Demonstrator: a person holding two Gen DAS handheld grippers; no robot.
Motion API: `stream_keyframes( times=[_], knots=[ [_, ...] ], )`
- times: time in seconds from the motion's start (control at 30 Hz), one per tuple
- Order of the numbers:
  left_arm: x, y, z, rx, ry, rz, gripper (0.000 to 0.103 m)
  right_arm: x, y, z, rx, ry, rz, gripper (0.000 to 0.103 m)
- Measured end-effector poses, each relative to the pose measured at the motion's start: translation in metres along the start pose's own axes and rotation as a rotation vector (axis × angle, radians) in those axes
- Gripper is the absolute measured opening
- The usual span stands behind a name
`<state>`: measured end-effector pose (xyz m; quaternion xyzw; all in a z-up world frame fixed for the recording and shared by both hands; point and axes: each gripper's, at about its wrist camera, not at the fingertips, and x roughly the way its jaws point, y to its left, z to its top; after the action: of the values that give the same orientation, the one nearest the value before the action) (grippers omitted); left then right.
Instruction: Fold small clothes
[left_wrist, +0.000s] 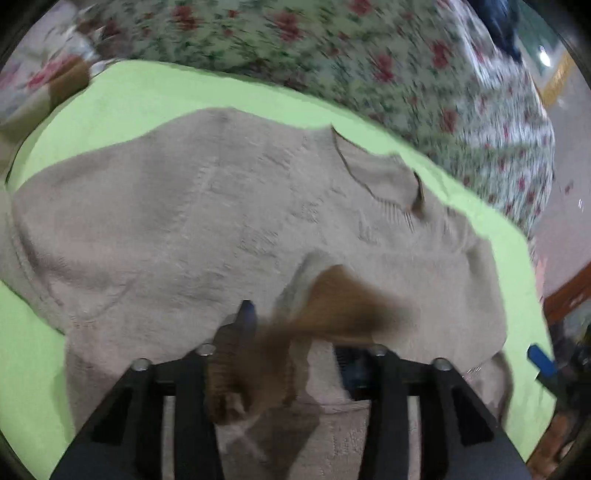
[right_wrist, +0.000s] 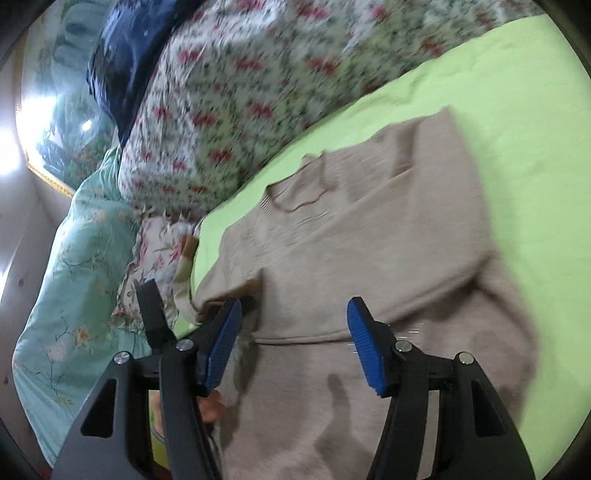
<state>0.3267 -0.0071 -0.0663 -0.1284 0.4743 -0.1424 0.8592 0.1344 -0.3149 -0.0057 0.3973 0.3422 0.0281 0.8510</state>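
A beige knit sweater (left_wrist: 221, 206) lies spread on the lime green sheet (left_wrist: 122, 96), its brown-edged neck opening (left_wrist: 384, 173) toward the right. A sleeve with a brown ribbed cuff (left_wrist: 229, 373) is bunched and lifted between the fingers of my left gripper (left_wrist: 295, 328). The gripper is shut on it, and the fabric hides its right finger. In the right wrist view my right gripper (right_wrist: 295, 306) hangs open over the sweater (right_wrist: 369, 240) with nothing between its blue pads (right_wrist: 364, 343). A black finger (right_wrist: 149, 314) of the left gripper shows at its left.
A floral quilt (left_wrist: 332, 48) is heaped along the far side of the sheet. Teal flowered bedding (right_wrist: 74, 277) and a dark blue cloth (right_wrist: 122, 55) lie beyond it. Brown wooden furniture (left_wrist: 569, 291) stands at the right edge.
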Motion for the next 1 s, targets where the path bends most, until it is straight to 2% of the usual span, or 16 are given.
stream_keyframes(
  times=[0.03,0.1,0.13,0.17,0.2,0.23,0.27,0.37,0.5,0.6,0.7,0.8,0.83,0.87,0.9,1.0],
  knots=[
    [-0.001,0.004,0.0,-0.011,0.0,-0.005,0.059,-0.004,-0.002,0.001,-0.004,-0.011,-0.01,0.061],
    [-0.003,0.008,0.0,-0.015,0.0,-0.008,0.056,-0.01,-0.008,0.005,-0.02,-0.03,-0.036,0.061],
    [-0.004,0.009,-0.001,-0.012,-0.002,-0.015,0.051,-0.012,-0.01,0.006,-0.026,-0.033,-0.049,0.061],
    [-0.003,0.011,-0.001,-0.006,-0.009,-0.024,0.028,-0.013,-0.014,0.009,-0.024,-0.037,-0.074,0.061],
    [-0.002,0.01,-0.003,0.003,-0.006,-0.032,0.011,-0.014,-0.019,0.012,-0.015,-0.042,-0.085,0.061],
    [0.001,0.009,-0.004,0.016,0.009,-0.042,0.006,-0.015,-0.022,0.014,-0.007,-0.047,-0.086,0.061],
    [0.0,0.007,-0.004,0.034,0.006,-0.042,0.005,-0.017,-0.026,0.016,-0.001,-0.053,-0.091,0.061],
    [-0.02,0.011,0.0,0.072,-0.096,-0.014,0.005,-0.024,-0.035,0.027,-0.008,-0.084,-0.15,0.061],
    [-0.018,0.033,0.007,0.012,-0.094,0.005,0.005,-0.019,-0.05,0.046,-0.015,-0.108,-0.232,0.061],
    [-0.018,0.035,0.005,-0.013,-0.1,-0.035,0.006,0.008,-0.058,0.066,-0.028,-0.062,-0.29,0.061],
    [-0.016,0.028,0.001,0.031,-0.09,0.008,0.006,0.045,-0.059,0.083,-0.063,-0.001,-0.346,0.061],
    [-0.014,0.028,-0.002,0.034,-0.09,0.001,0.006,0.077,-0.064,0.088,-0.092,0.062,-0.385,0.061],
    [-0.014,0.028,-0.003,0.039,-0.091,0.0,0.006,0.084,-0.065,0.088,-0.116,0.077,-0.414,0.049],
    [-0.015,0.027,-0.004,0.046,-0.095,-0.011,0.006,0.088,-0.068,0.089,-0.132,0.092,-0.424,0.025],
    [-0.019,0.025,-0.002,0.052,-0.106,-0.031,0.006,0.087,-0.07,0.091,-0.134,0.103,-0.42,0.008],
    [-0.029,0.006,0.005,0.084,-0.157,-0.125,0.006,0.06,-0.068,0.105,-0.189,0.018,-0.466,0.008]
  ],
)
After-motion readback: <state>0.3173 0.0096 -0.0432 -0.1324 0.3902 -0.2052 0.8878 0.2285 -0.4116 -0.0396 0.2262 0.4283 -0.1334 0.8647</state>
